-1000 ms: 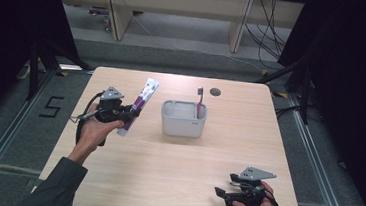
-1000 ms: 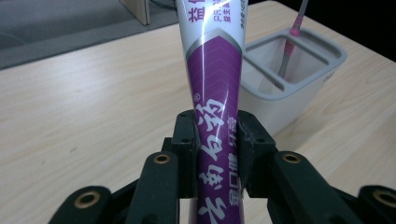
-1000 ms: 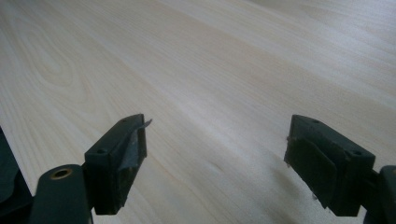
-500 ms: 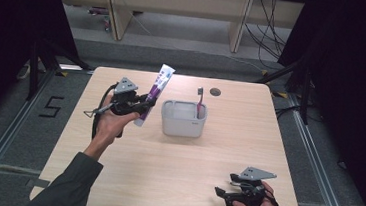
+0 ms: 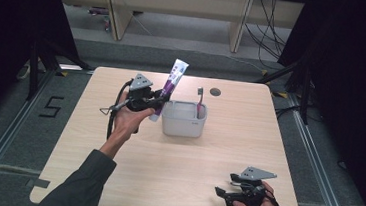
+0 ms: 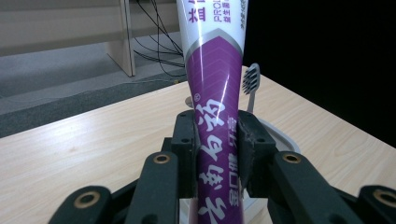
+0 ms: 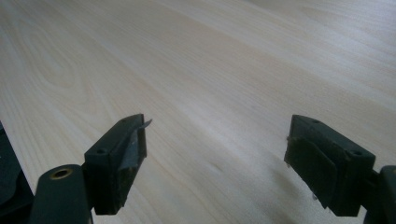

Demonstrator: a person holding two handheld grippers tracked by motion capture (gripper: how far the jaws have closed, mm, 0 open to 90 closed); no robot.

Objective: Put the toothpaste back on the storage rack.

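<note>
My left tool (image 5: 157, 101) clamps a purple toothpaste tube (image 5: 170, 84), tilted, just left of the grey holder (image 5: 183, 125) where a toothbrush (image 5: 200, 102) stands. My right tool (image 5: 224, 193) rests wide and empty on the counter (image 5: 175, 172), well apart from the holder. If I lower the tube off-centre, it may catch the holder's rim or knock the toothbrush.

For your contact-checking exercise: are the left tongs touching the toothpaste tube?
Touching. In the left gripper view, both black jaws of the left tongs press against the sides of the purple toothpaste tube, with no gap on either side.
</note>
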